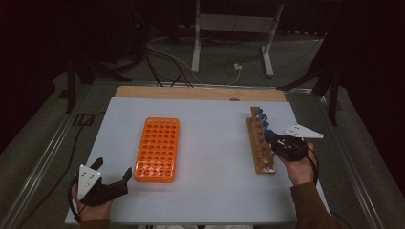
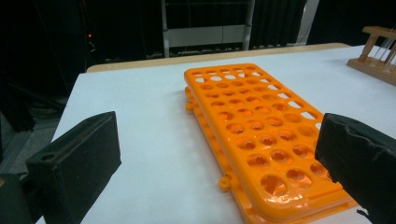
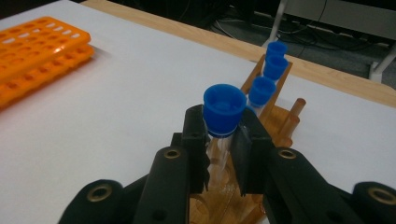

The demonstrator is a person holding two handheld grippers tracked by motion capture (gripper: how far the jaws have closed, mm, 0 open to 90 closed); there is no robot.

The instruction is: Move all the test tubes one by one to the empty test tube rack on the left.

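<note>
Right gripper view: the right gripper [image 3: 223, 140] is clamped on a clear test tube with a blue cap [image 3: 224, 110], just under the cap, above the wooden test tube rack [image 3: 275, 116]. High view: the left gripper [image 1: 114, 177], jaws apart, rests on the tabletop [image 1: 215, 157] beside the orange tube rack [image 1: 157, 149].

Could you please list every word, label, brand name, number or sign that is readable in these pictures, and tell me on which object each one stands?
There is no readable text in any view.
Orange tube rack: plain, no lettering visible.
Wooden rack: no marking visible.
Blue-capped tube held in the right gripper: cap plain, no label visible.
Left gripper and its grey plate: screw holes, no writing.
</note>
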